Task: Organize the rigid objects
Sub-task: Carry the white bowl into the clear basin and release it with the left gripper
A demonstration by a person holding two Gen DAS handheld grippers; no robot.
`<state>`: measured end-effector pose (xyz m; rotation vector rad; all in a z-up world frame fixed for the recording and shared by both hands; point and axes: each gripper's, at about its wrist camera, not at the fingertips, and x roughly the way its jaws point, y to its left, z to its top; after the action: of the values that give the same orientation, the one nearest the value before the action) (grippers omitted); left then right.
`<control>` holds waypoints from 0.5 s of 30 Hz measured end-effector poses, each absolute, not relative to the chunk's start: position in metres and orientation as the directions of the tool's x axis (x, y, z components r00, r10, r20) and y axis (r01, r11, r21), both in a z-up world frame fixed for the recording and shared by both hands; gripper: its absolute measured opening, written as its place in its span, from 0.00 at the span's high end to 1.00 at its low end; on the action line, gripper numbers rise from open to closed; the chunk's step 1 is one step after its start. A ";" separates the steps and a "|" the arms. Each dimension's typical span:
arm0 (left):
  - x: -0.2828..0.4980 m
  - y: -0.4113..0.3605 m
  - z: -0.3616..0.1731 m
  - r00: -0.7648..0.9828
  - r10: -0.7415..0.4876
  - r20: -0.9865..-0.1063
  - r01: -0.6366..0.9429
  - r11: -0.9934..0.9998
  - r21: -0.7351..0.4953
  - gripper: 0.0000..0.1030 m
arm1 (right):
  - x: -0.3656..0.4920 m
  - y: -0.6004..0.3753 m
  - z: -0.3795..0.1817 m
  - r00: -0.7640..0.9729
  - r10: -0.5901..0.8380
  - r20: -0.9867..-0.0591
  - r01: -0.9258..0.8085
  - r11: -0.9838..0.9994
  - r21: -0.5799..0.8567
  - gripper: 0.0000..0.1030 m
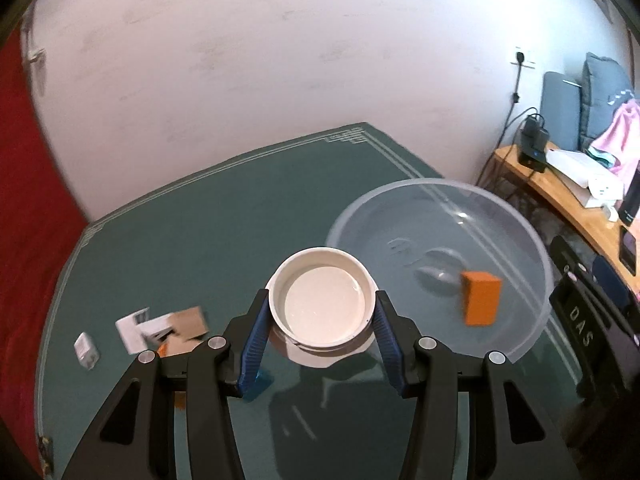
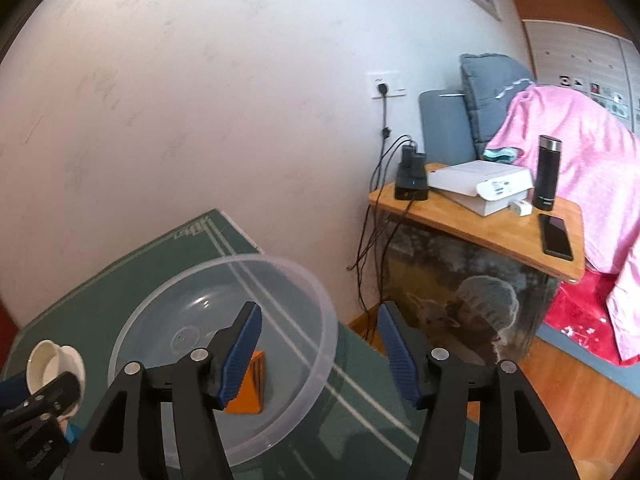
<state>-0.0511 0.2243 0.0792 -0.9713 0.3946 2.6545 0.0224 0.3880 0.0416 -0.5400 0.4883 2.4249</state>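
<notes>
My left gripper [image 1: 320, 312] is shut on a white round bowl [image 1: 322, 300], one blue pad on each side, holding it above the green table [image 1: 200, 216] just left of a clear plastic basin [image 1: 532, 240]. An orange box [image 1: 480, 298] lies inside the basin. In the right wrist view my right gripper [image 2: 318, 344] is open and empty, hovering over the basin's right rim [image 2: 320, 284], with the orange box [image 2: 250, 386] below its left finger. The white bowl [image 2: 52, 364] and the left gripper show at the lower left.
Small boxes and cards [image 1: 160, 326] and a white adapter [image 1: 85, 350] lie on the table's left part. A blue item [image 1: 258, 384] sits under the left finger. A wooden side table [image 2: 476, 224] with a charger, boxes, flask and phone stands to the right.
</notes>
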 end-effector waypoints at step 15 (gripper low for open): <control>-0.068 0.263 0.070 -0.656 0.277 -0.702 -0.460 -0.884 0.081 0.43 | 0.029 0.401 0.041 -0.706 0.531 -0.468 -0.681 -0.691 0.243 0.27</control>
<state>-0.0677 0.2631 0.0703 -1.0060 0.3541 2.5127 0.0288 0.4007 0.0415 -0.4791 0.5308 2.3494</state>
